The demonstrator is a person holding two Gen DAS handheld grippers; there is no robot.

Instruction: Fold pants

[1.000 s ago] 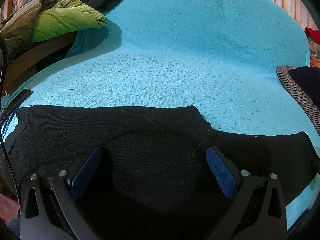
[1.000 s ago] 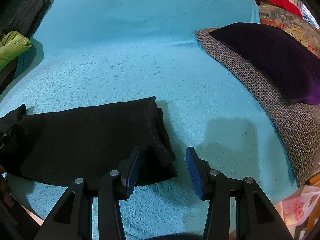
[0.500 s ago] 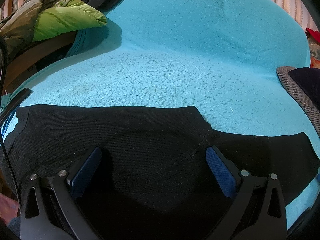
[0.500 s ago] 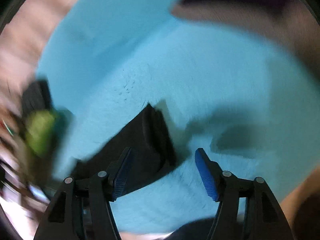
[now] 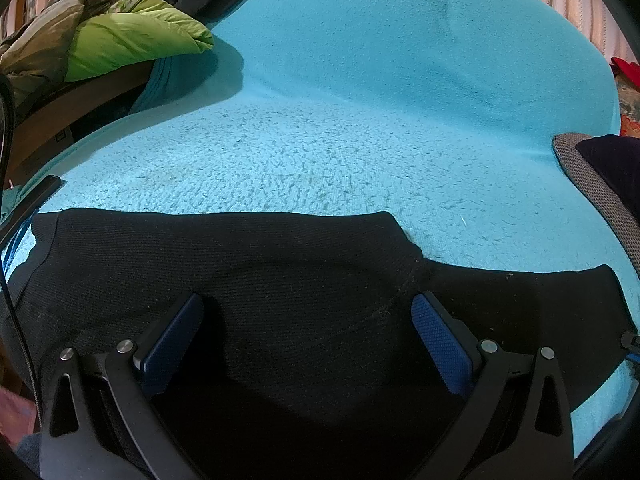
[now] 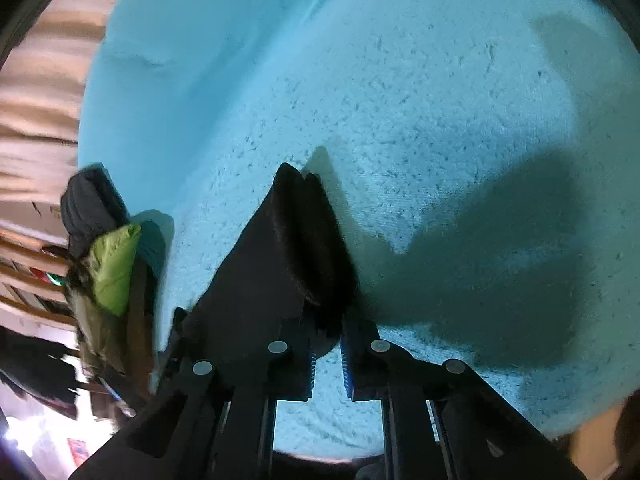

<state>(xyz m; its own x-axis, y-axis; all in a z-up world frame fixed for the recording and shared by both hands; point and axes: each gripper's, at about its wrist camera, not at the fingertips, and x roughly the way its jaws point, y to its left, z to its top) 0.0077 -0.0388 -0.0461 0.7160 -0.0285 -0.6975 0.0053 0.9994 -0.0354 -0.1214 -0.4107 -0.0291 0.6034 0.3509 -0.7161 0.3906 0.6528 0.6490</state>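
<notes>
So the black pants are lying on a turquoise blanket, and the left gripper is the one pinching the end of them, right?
Not quite: the right gripper is the one closing on the end of the black pants, as the right wrist view shows. The left gripper is wide open above them. They do lie on the turquoise blanket.

Left gripper (image 5: 307,322): matte black plastic arms showing triangular cutouts, two round silver screws per arm, blue textured pads (image 5: 438,340) lining the inner faces. A thin black cable (image 5: 12,288) is running along the frame's left edge. Right gripper (image 6: 329,364): same black frame, four silver screws showing, blue ridged pads (image 6: 347,372) facing inward, blocky black arms widening toward the bottom.
</notes>
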